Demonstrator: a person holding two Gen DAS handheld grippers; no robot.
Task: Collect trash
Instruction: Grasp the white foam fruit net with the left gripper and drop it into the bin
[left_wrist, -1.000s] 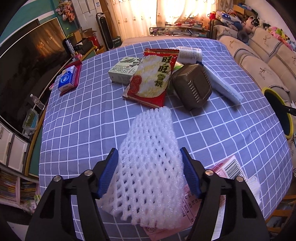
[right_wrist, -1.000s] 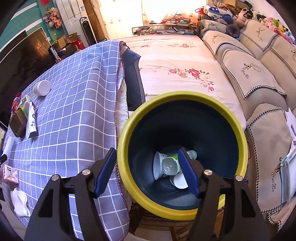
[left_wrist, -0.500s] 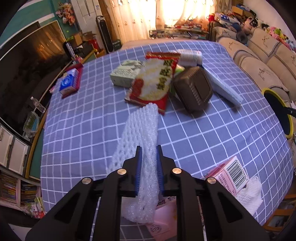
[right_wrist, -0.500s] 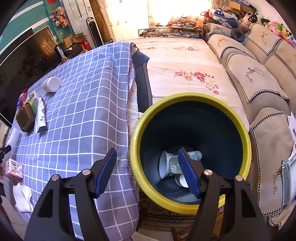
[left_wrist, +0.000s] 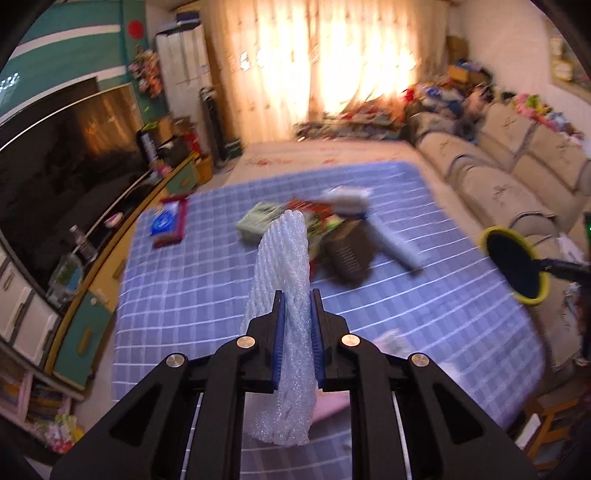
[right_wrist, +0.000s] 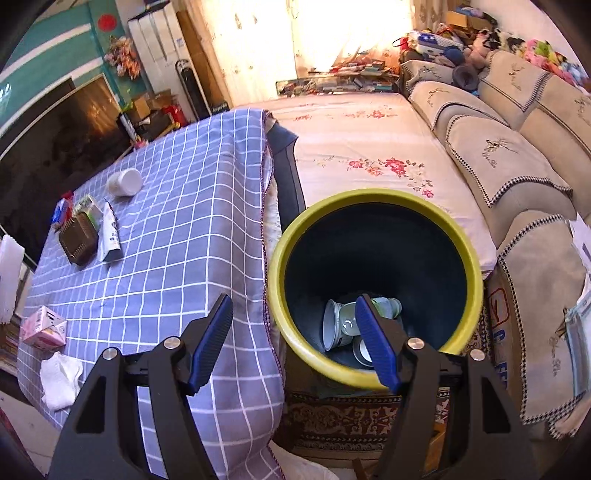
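1. Foam net (left_wrist: 286, 295): clamped in left hand-held gripper (left_wrist: 296, 334), raised above bench (left_wrist: 207, 295); not yet binned.
2. Right hand-held gripper (right_wrist: 295, 339): jaws wide apart, empty, over bin (right_wrist: 369, 380); cups (right_wrist: 340, 325) already inside.
3. Remaining, apparently: tray (right_wrist: 78, 242), tissue (right_wrist: 61, 378), pink box (right_wrist: 43, 328).

This is a home living room. A beige sofa (right_wrist: 517, 155) runs ahead and to the right of the right gripper (right_wrist: 295, 343), sunlit curtains (left_wrist: 325, 62) hang far ahead, and a large television (left_wrist: 55, 155) stands to the left beyond the checked-cloth desk (right_wrist: 192, 206).
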